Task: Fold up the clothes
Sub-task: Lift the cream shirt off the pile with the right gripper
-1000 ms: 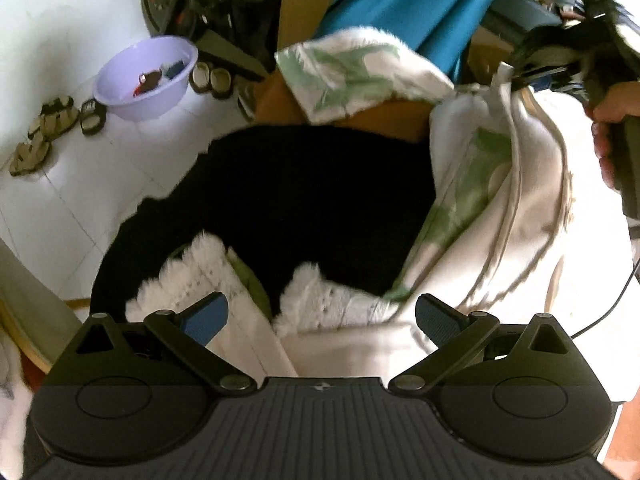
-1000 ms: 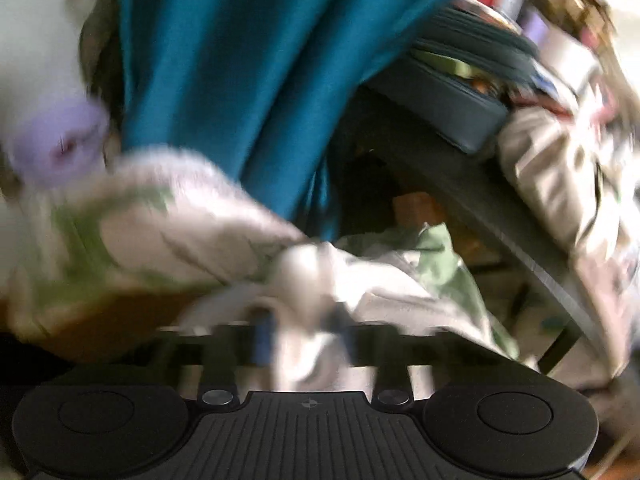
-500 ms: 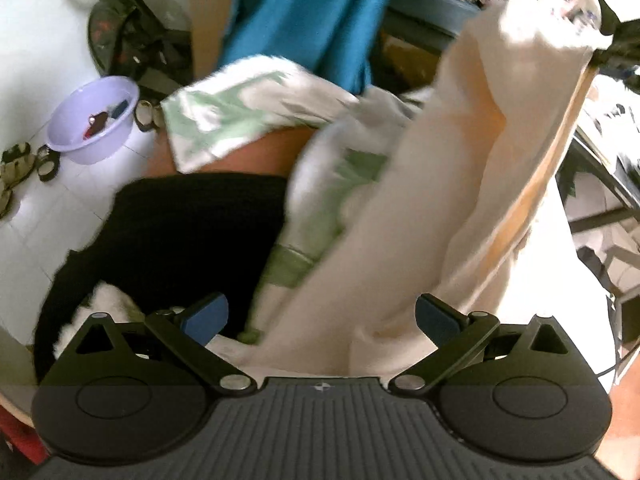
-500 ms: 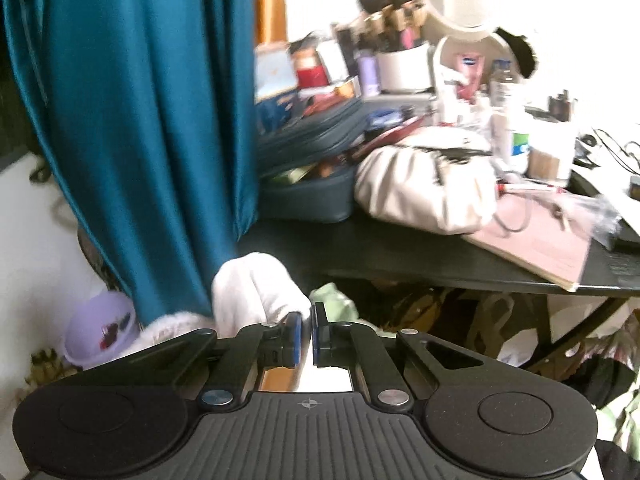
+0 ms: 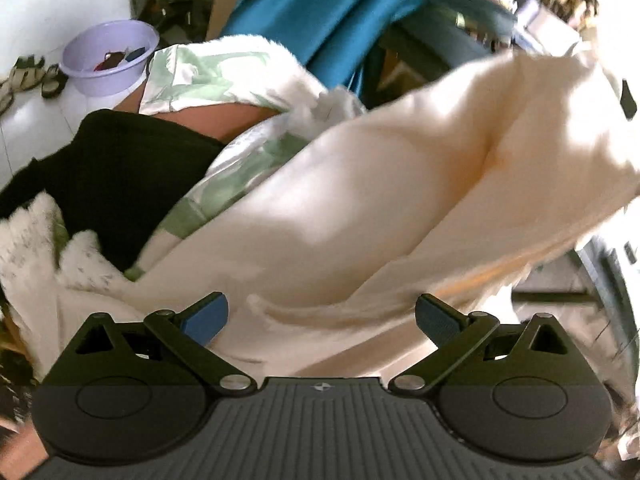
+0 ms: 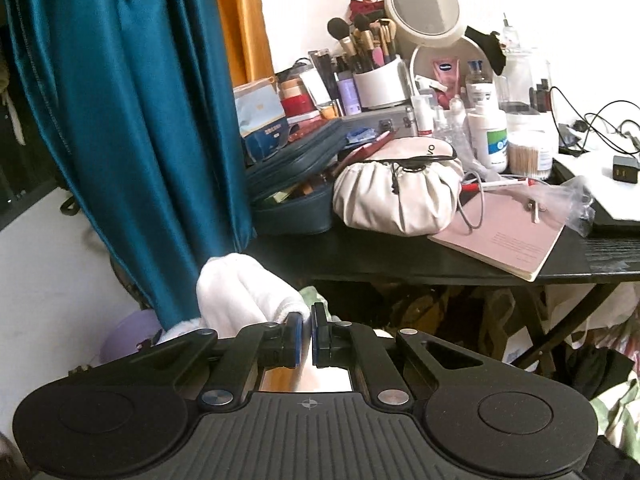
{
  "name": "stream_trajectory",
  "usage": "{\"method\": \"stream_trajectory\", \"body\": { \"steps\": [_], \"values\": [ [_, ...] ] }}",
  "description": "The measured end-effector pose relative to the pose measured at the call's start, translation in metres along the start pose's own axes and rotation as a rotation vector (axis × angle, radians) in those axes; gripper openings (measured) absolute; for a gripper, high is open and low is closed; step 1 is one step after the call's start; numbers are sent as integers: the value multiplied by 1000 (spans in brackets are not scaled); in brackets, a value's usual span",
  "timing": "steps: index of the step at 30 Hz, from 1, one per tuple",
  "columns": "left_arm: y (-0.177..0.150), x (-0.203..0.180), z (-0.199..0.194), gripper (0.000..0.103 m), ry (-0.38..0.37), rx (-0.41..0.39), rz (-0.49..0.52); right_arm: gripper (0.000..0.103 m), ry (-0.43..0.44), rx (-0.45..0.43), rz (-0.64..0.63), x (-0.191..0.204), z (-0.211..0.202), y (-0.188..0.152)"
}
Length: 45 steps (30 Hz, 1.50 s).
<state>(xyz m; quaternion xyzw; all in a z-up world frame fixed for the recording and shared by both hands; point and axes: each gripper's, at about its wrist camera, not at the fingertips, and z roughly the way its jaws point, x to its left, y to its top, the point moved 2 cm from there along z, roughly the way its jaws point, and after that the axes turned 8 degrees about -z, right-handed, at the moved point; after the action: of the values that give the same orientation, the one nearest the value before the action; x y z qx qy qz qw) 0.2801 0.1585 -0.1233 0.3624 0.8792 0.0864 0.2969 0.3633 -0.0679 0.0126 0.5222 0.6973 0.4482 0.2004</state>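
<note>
Left wrist view: the left gripper (image 5: 322, 314) stands with its blue-padded fingers (image 5: 206, 316) spread wide, nothing pinched. The cream garment (image 5: 360, 208) lies directly ahead of them — a fold of it runs across the gap between the two pads, just past the tips, and whether it touches either pad cannot be told. From there the cloth rises as a stretched, blurred sheet toward the upper right. Beyond it, at left, a green-and-white printed cloth (image 5: 208, 76) lies over a black garment (image 5: 120, 168); farther off a lavender basin (image 5: 110, 58) sits on the white floor, beside a teal curtain (image 5: 320, 4).

Right wrist view: the right gripper (image 6: 304, 340) has its fingers drawn almost together — clamped on a white edge of the cream garment (image 6: 240, 292), which bunches up just left of the tips. Behind stand the teal curtain (image 6: 132, 120) and a black table (image 6: 400, 256) crowded with cosmetics, a round mirror (image 6: 424, 6) at the back.
</note>
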Motion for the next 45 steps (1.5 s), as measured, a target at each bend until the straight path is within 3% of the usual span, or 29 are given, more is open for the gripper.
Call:
{"method": "stream_trajectory", "body": {
  "steps": [10,13,17,24,29,30,33,35,45],
  "values": [
    [-13,-43,21,102,18,-49,184,4,3,-21,-37,-13,-28,-7],
    [-16,-42,32,102,89,-62,248,4,1,-29,-35,-13,-34,-5],
    [-21,-16,36,103,206,-74,246,4,-16,-26,14,-20,-36,-3],
    [-36,-23,7,103,222,-201,407,4,-76,-20,76,-39,-31,0],
    [-37,-46,-23,103,108,-276,462,4,-32,-136,84,-35,-57,30],
    [-37,-48,-23,103,74,-262,461,4,-19,-162,82,-33,-64,37],
    [-38,-50,-8,103,-73,-85,422,3,-2,-225,74,-33,-80,58],
    [-39,-50,-2,103,-126,-19,393,3,-4,-234,89,-38,-86,68],
    [-26,-57,-30,102,-71,4,384,3,-73,-214,135,-69,-97,60]
  ]
}}
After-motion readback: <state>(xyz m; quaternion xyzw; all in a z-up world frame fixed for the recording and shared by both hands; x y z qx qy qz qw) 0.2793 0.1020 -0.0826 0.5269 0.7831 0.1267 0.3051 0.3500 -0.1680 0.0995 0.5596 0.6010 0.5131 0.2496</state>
